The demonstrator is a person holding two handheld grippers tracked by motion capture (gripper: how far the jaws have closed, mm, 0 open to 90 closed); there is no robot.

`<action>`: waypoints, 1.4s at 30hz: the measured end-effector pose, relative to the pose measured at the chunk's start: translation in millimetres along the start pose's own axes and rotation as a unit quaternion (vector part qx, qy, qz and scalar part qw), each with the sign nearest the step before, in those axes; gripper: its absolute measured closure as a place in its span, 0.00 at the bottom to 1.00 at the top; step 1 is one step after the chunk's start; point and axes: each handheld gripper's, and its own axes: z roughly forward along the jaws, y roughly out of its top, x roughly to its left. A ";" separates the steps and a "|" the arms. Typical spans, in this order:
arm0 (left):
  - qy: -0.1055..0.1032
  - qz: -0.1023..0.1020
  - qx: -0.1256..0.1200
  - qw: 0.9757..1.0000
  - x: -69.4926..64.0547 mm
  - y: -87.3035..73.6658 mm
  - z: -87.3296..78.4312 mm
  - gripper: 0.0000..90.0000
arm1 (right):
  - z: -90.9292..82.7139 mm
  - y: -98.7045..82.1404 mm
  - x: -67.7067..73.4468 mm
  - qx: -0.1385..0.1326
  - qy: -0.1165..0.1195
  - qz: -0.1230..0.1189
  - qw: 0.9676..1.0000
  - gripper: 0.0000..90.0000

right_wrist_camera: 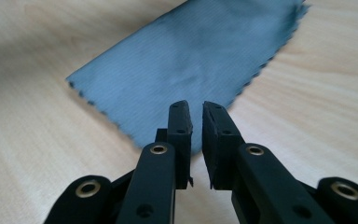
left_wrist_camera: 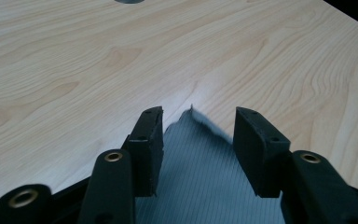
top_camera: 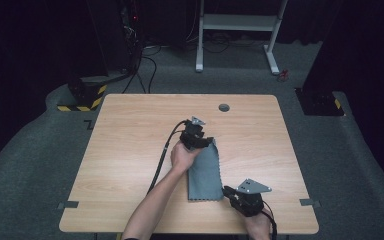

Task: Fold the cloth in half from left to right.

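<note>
Down at the near edge of the table (top_camera: 130, 130), the right gripper (top_camera: 228, 192) sits low, its hand cut off by the bottom of the high view, so little of the wrist can be made out. Its jaws stand almost together with a thin slit of daylight between them, and in the right gripper view they close on nothing: the near corner of the grey cloth (right_wrist_camera: 191, 60) lies just beyond and beneath the tips, though whether a pad brushes the toothed edge is hard to say from that angle. Farther up the table, the left gripper (top_camera: 206, 142) is at the cloth's far end, with the left hand (top_camera: 182, 156) wrapped round its body and covering the jaws from above. From the left gripper view the jaws stand apart, and the cloth's far corner (left_wrist_camera: 200, 158) lies loose between them, its tip slightly lifted and blurred, no pad pressing on it. That cloth is a long folded strip running from the middle of the table toward the near right side. Beyond it a small round hole (top_camera: 224, 107) shows in the far part of the tabletop.
</note>
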 end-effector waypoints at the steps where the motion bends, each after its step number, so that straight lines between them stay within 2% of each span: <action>1: -0.002 -0.002 -0.001 1.000 1.3 -4.2 -5.5 0.57 | -0.9 3.0 -2.7 -0.002 0.000 0.000 1.000 0.91; 4: -0.004 0.002 0.002 1.000 2.4 -17.1 -19.0 0.56 | -1.8 9.4 -5.1 -0.002 -0.003 -0.002 1.000 0.91; 5: -0.002 0.010 0.007 1.000 0.6 -23.2 -23.7 0.56 | -0.4 10.8 -5.9 -0.001 -0.003 -0.005 1.000 0.91; 8: 0.011 0.029 0.013 0.999 -5.8 -37.9 -32.3 0.55 | 16.2 16.2 -7.9 0.017 0.002 -0.012 1.000 0.91; 9: 0.017 0.040 0.017 0.999 -6.8 -41.7 -32.9 0.55 | 24.3 18.7 -7.6 0.023 0.003 -0.019 1.000 0.91; 11: 0.027 0.048 0.031 0.998 -6.4 -47.2 -29.4 0.55 | 38.3 25.1 -5.1 0.034 0.007 -0.030 0.999 0.90; 13: 0.030 0.035 0.041 0.998 -1.1 -50.6 -24.0 0.55 | 45.6 30.0 -1.5 0.035 0.004 -0.042 0.999 0.89; 15: 0.036 0.025 0.044 0.998 3.5 -52.8 -20.1 0.56 | 48.7 30.4 -0.3 0.042 0.007 -0.044 0.998 0.89; 18: 0.075 0.038 0.045 0.995 9.4 -54.0 -16.5 0.56 | 49.2 23.7 -2.6 0.054 0.002 -0.043 0.998 0.89; 22: 0.101 0.015 0.046 0.994 23.9 -54.2 -12.6 0.57 | 48.1 17.8 -7.4 0.051 0.002 -0.035 0.998 0.91; 24: 0.098 0.002 0.042 0.994 29.0 -54.7 -12.9 0.56 | 48.4 18.1 -6.6 0.053 -0.003 -0.041 0.998 0.91; 26: 0.110 0.000 0.041 0.993 31.8 -54.3 -14.3 0.56 | 48.5 18.1 -6.4 0.053 -0.004 -0.041 0.998 0.91; 28: 0.111 -0.003 0.041 0.993 33.5 -53.8 -17.7 0.57 | 48.6 18.1 -6.5 0.052 -0.004 -0.039 0.998 0.91; 29: 0.105 -0.009 0.039 0.994 33.4 -53.8 -20.0 0.57 | 48.7 18.1 -6.4 0.051 -0.005 -0.037 0.998 0.91; 32: 0.085 -0.001 0.039 0.996 28.2 -52.7 -28.9 0.55 | 50.4 18.9 -4.7 0.047 -0.011 -0.038 0.998 0.93; 35: 0.056 0.017 0.029 0.998 13.6 -54.3 -42.9 0.54 | 50.4 20.3 -4.3 0.041 -0.012 -0.034 0.999 0.94; 36: 0.046 0.015 0.026 0.999 9.3 -56.4 -46.0 0.53 | 49.6 20.4 -4.5 0.038 -0.011 -0.032 0.999 0.94; 39: 0.023 0.033 0.030 0.999 -7.7 -70.2 -55.9 0.53 | 47.4 20.0 -3.8 0.036 -0.008 -0.033 0.999 0.96; 42: 0.010 0.028 0.027 0.999 -19.6 -86.8 -61.3 0.52 | 48.5 18.9 -2.8 0.044 -0.002 -0.037 0.998 0.97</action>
